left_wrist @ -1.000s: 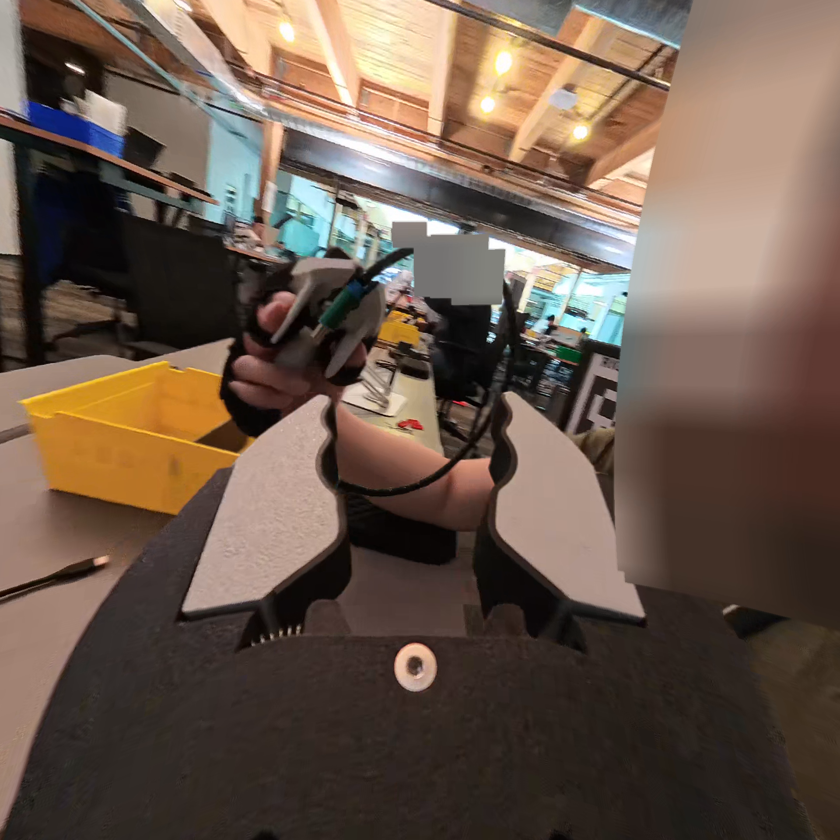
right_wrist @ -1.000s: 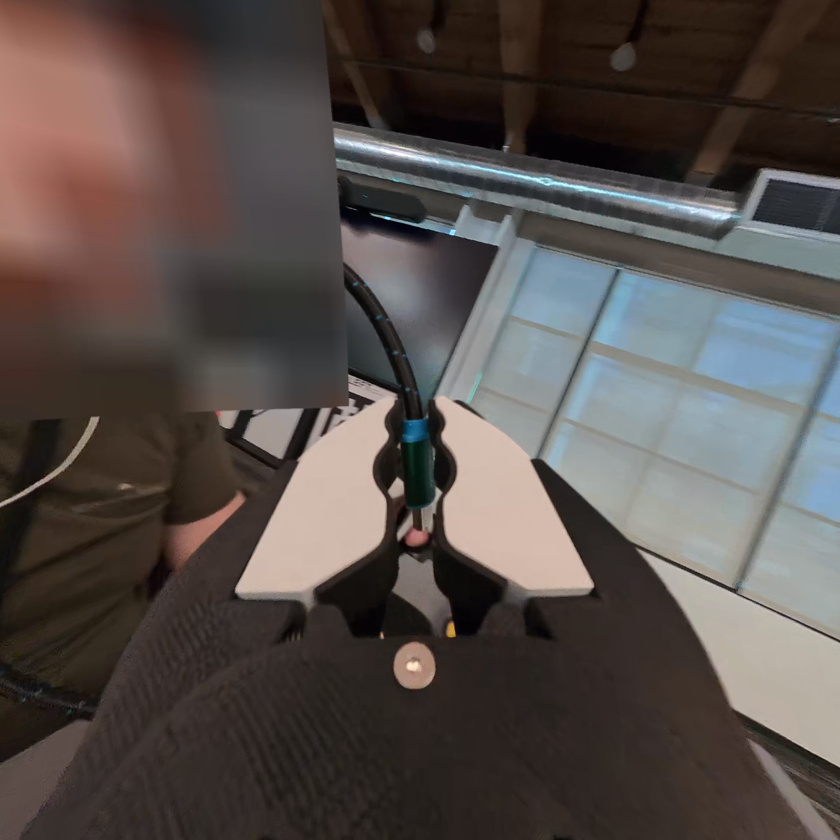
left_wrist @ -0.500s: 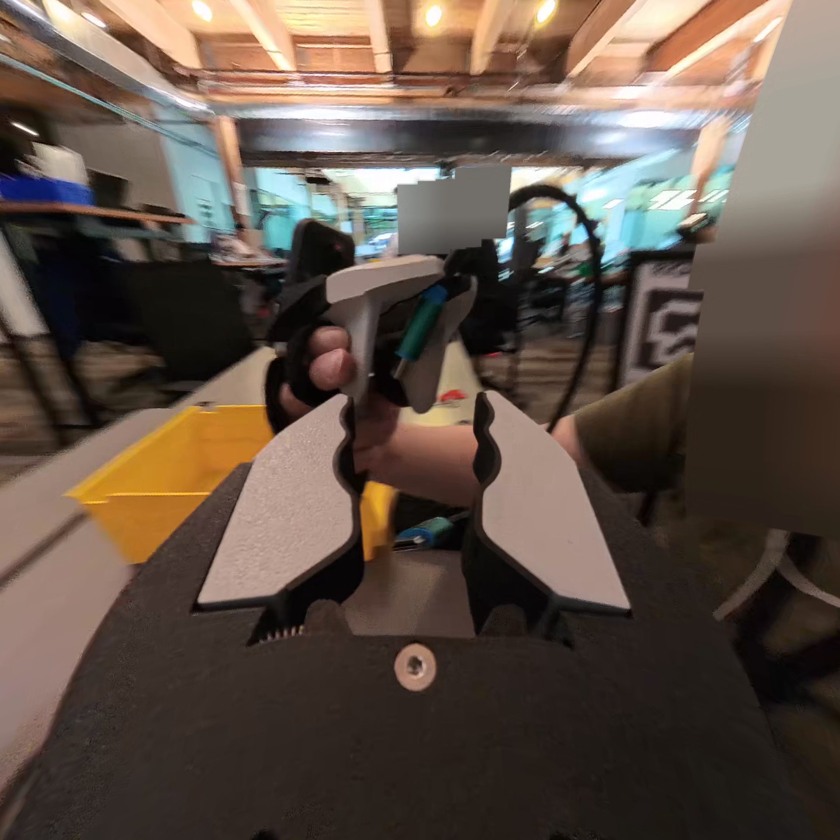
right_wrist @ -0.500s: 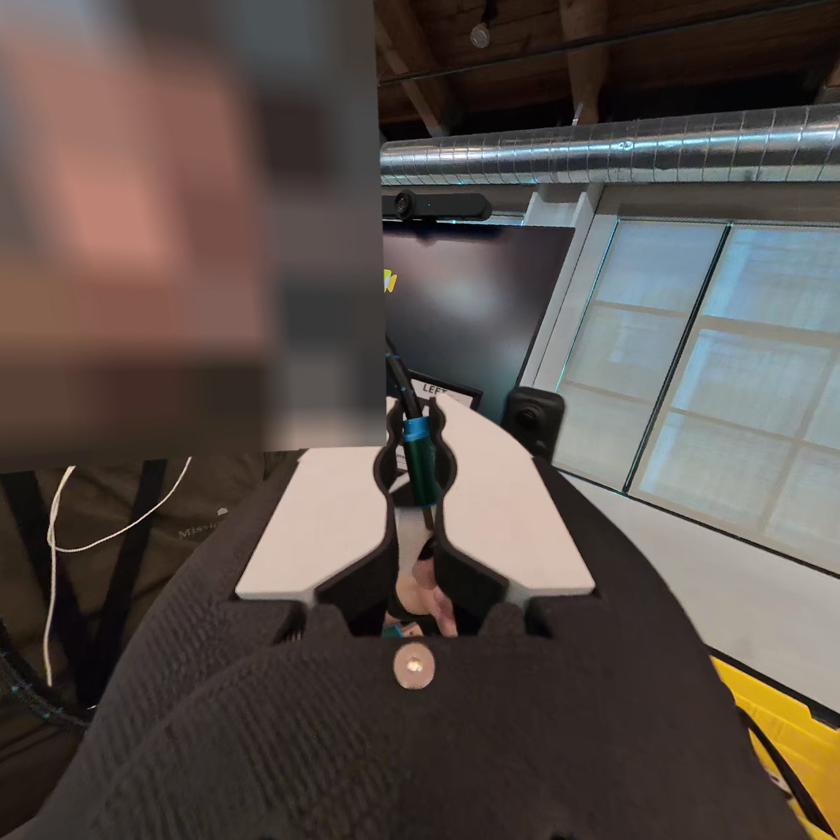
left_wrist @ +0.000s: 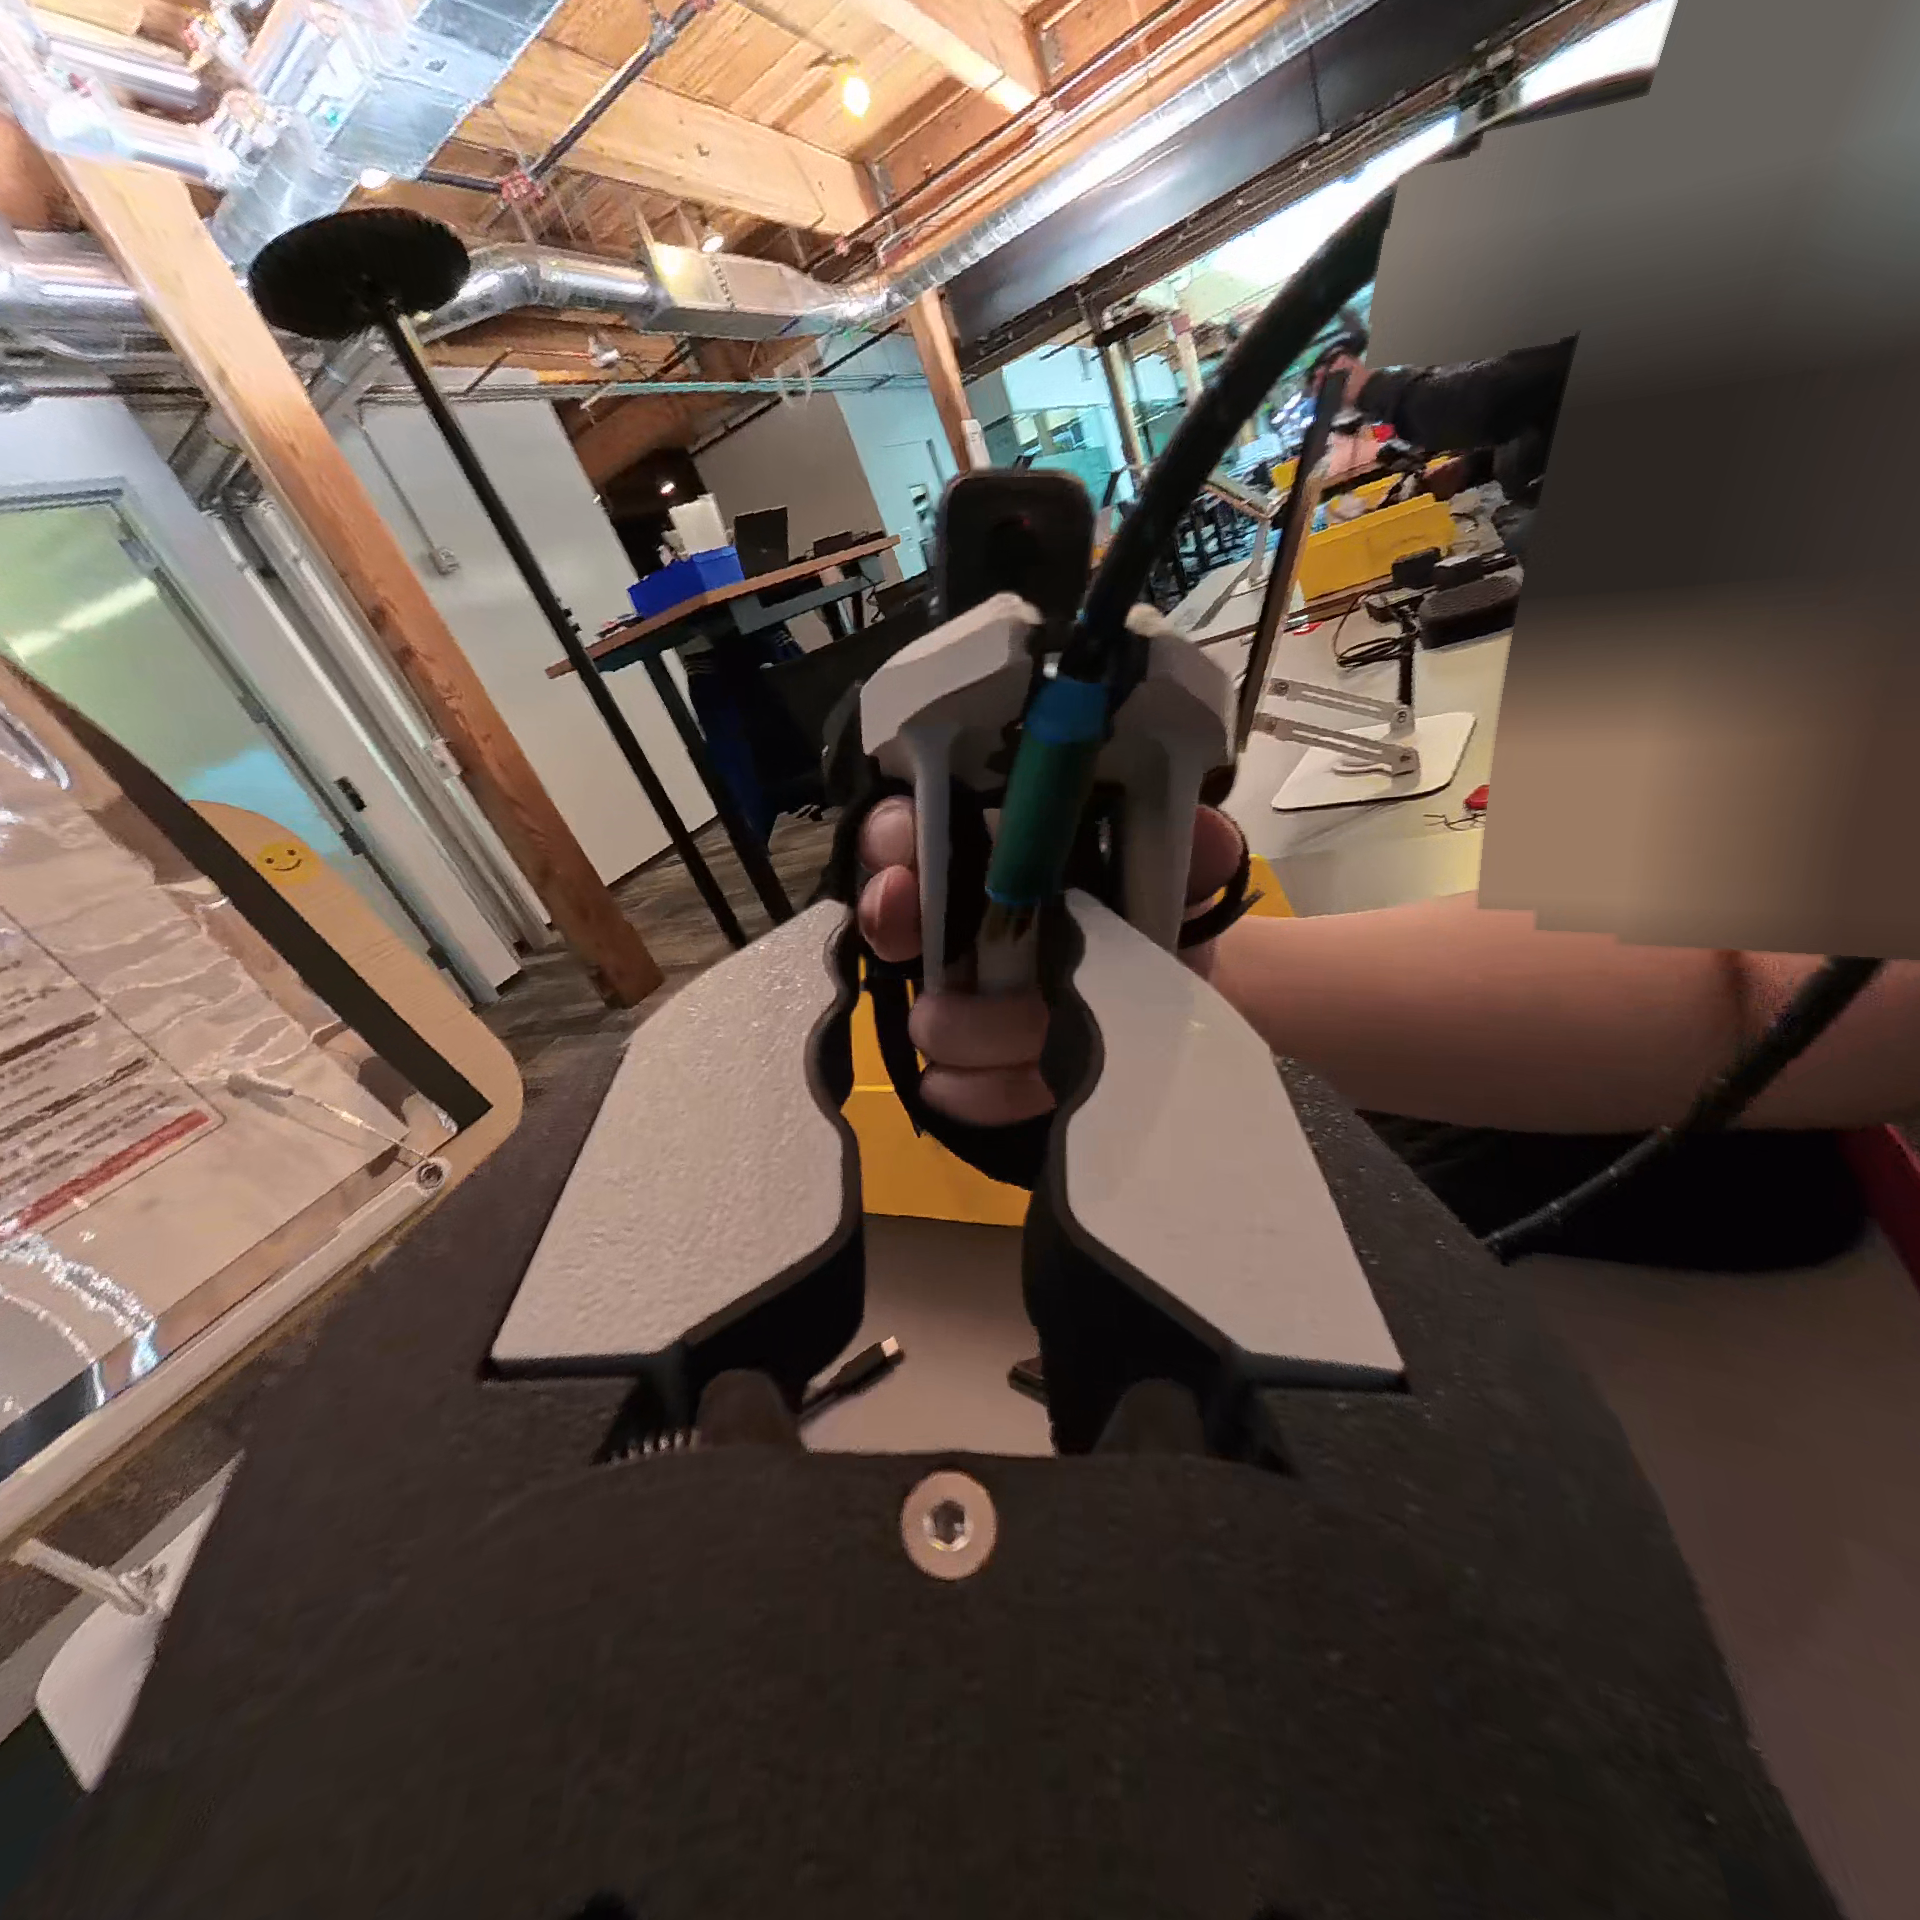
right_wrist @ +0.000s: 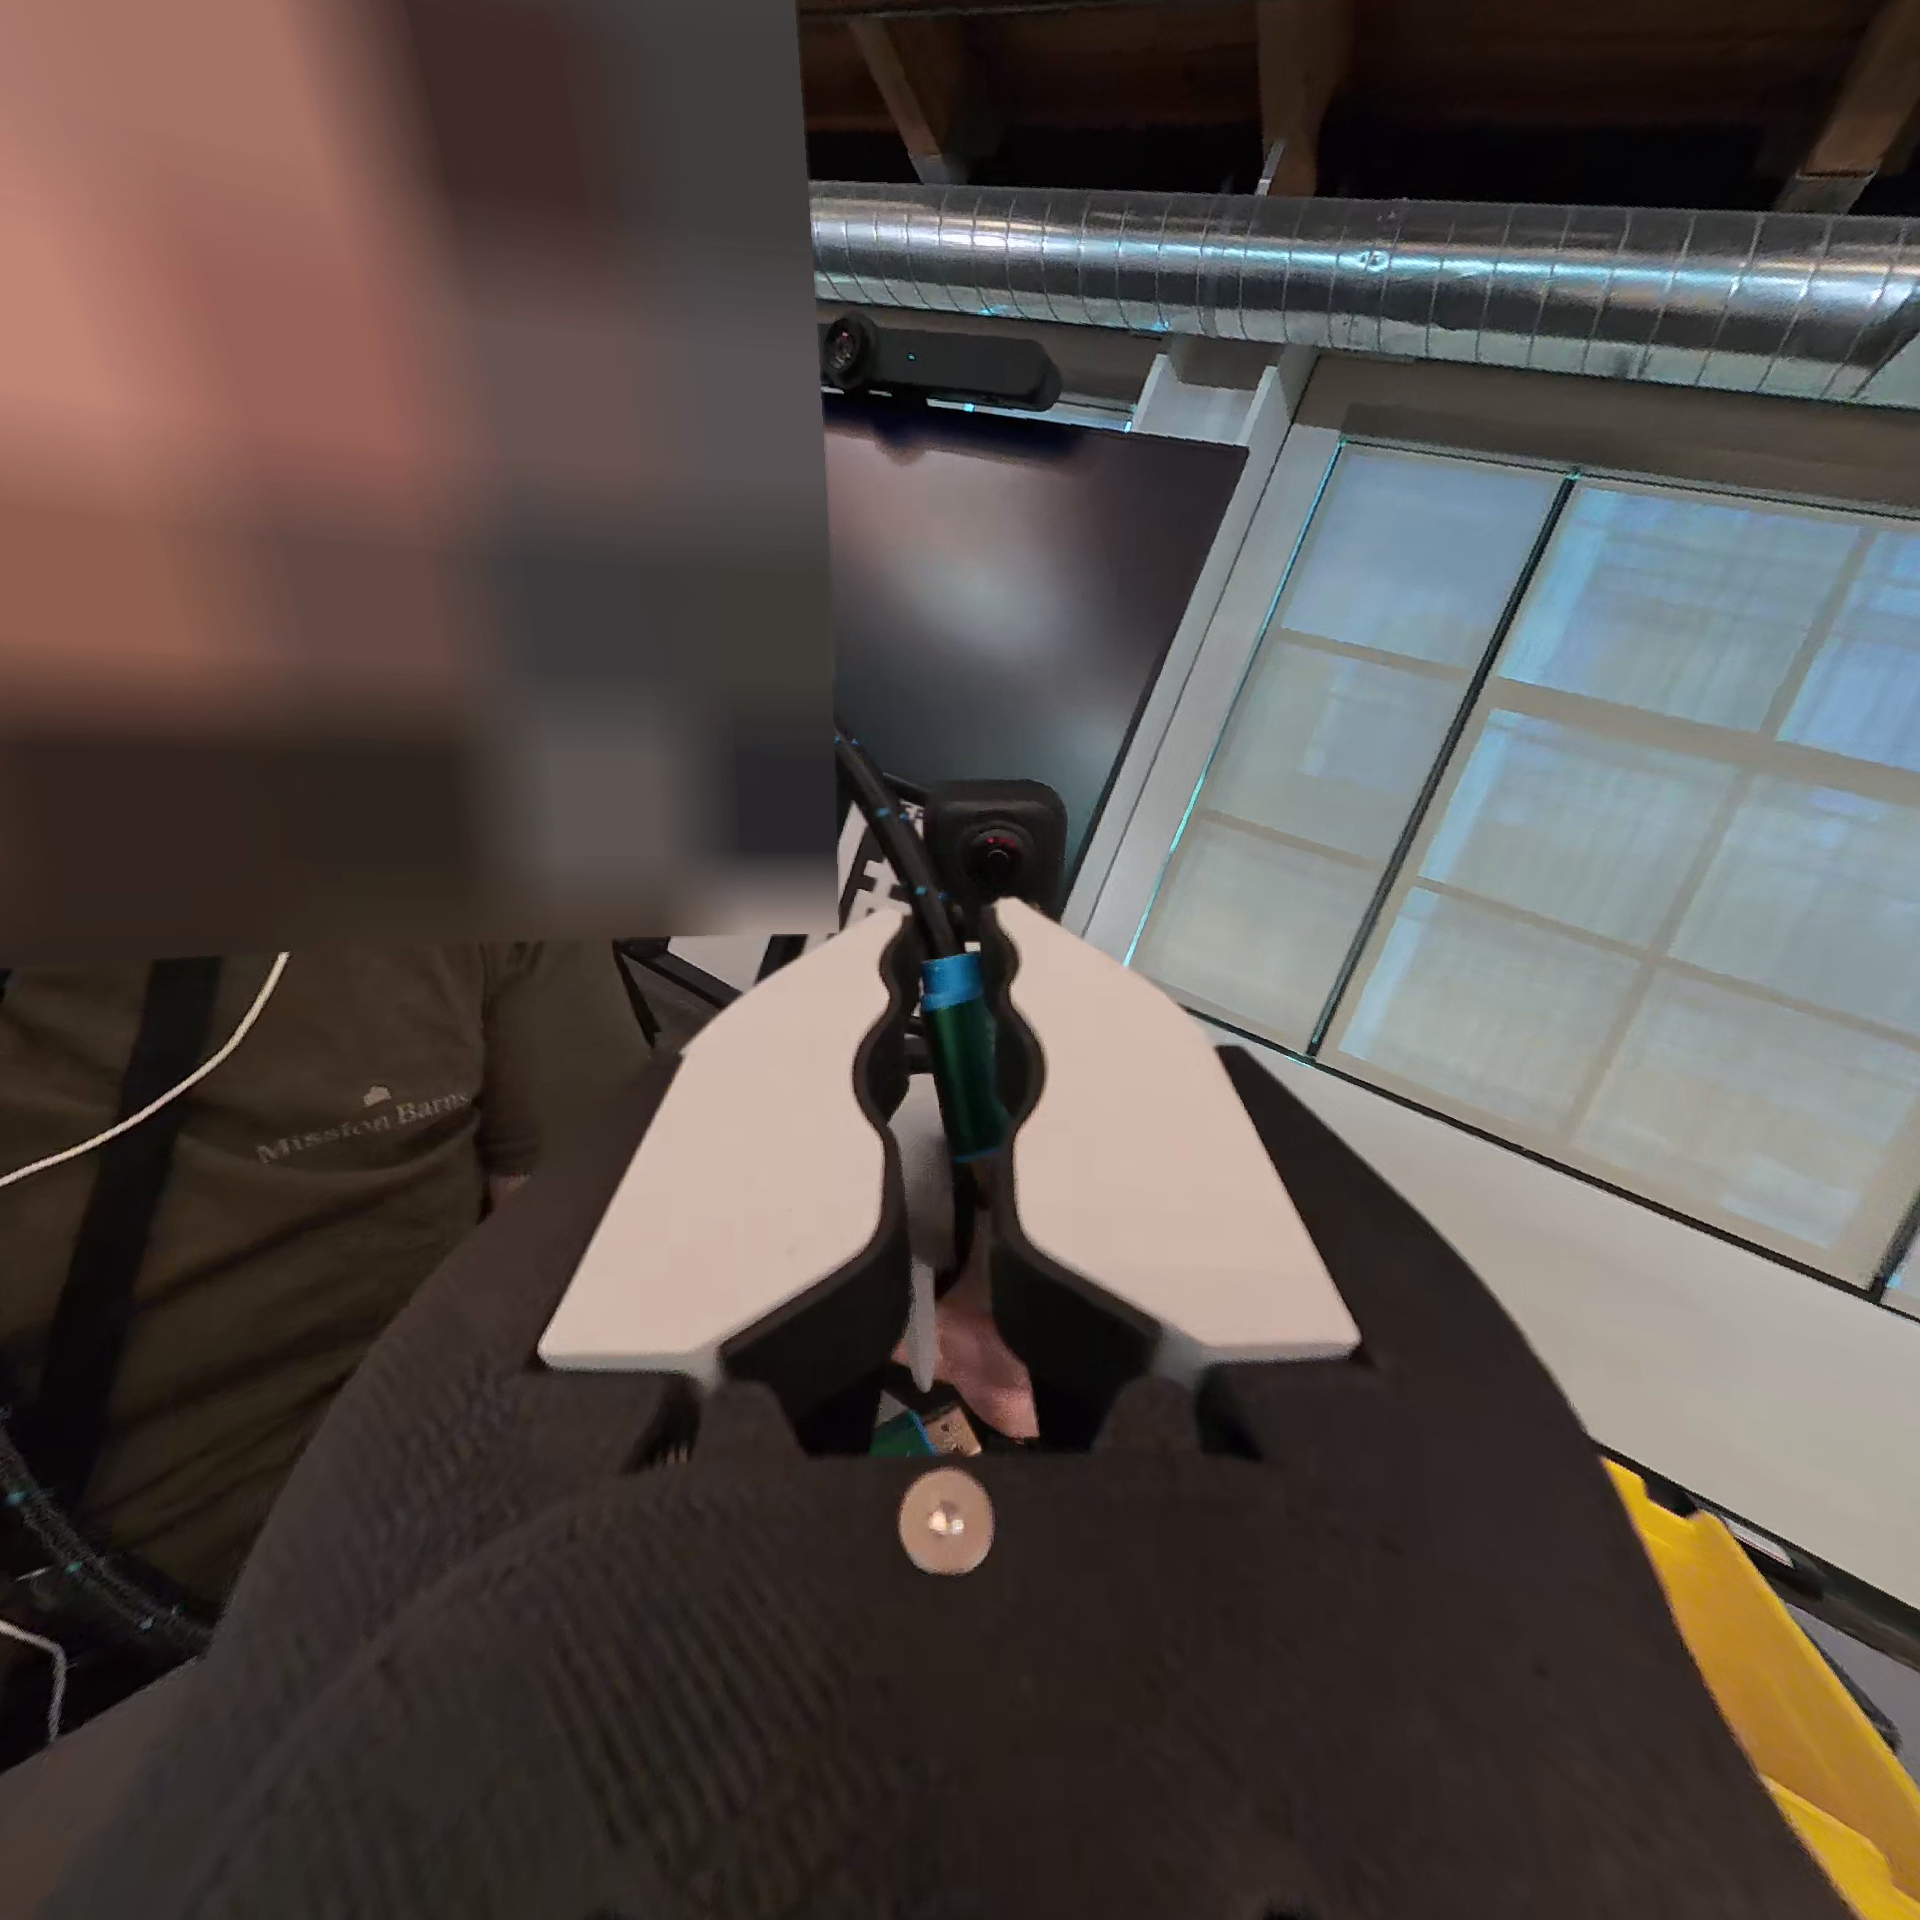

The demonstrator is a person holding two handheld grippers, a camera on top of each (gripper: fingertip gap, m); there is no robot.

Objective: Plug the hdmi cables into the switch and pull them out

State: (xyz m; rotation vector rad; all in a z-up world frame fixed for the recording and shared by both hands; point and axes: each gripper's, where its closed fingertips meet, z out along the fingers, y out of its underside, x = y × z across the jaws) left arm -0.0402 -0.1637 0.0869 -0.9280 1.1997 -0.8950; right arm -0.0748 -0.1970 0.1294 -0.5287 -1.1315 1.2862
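Note:
My right gripper (right_wrist: 940, 935) is shut on a green HDMI plug (right_wrist: 961, 1070) with blue tape at its top. Its black cable (right_wrist: 883, 821) runs up and left. In the left wrist view the right gripper (left_wrist: 1039, 717) faces me, held upright in a hand, with the plug (left_wrist: 1029, 821) hanging down and the cable (left_wrist: 1195, 436) arching up to the right. My left gripper (left_wrist: 956, 935) is open and empty. The plug's metal end sits between its fingertips; I cannot tell if they touch. The switch is not in view.
A yellow bin (left_wrist: 935, 1164) stands on the grey table behind the grippers; it also shows in the right wrist view (right_wrist: 1766, 1714). A loose cable end (left_wrist: 862, 1369) lies on the table. The person's forearm (left_wrist: 1455, 1018) crosses at the right. A plastic-covered board (left_wrist: 208, 1143) stands at the left.
The two grippers have come together. The right gripper with the plug now stands upright straight ahead of the left one, plug end between the left fingertips. The left jaws have narrowed slightly.

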